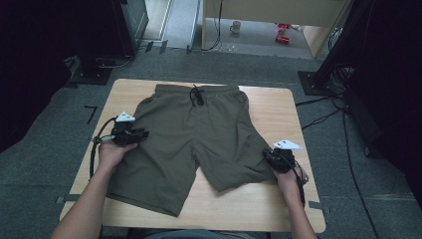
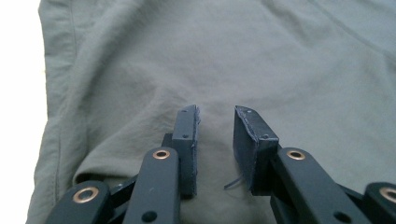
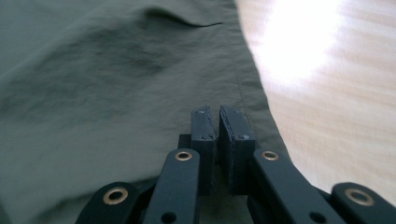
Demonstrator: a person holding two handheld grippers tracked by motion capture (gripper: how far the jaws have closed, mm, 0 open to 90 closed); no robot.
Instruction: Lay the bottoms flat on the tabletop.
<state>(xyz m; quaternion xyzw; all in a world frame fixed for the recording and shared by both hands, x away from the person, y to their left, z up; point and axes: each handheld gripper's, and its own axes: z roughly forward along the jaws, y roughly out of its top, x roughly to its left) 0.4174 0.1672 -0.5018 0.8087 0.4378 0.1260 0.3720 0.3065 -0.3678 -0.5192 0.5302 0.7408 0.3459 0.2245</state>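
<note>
A pale wooden table [image 1: 278, 107] stood on grey carpet, with dark equipment stands and cables at either side and a mug on the floor beyond. Spread flat across it lay the olive shorts [image 1: 191, 142], waistband and drawstring at the far edge, legs toward me. My left gripper [image 2: 215, 140] sat over the outer seam of the left leg, its jaws parted with a gap between the pads and cloth only beneath them, nothing pinched. My right gripper [image 3: 218, 140] was at the right leg's outer edge, jaws drawn almost together; I judged them clamped on a thin fold of the hem, though the fabric between the pads was hard to make out.

The risk I saw was an uneven lift: with one side held and the other loose, the shorts would skew or drag across the wood. The thin bite on the right could also slip off. The bright glare on the tabletop washed out the seam line there.
</note>
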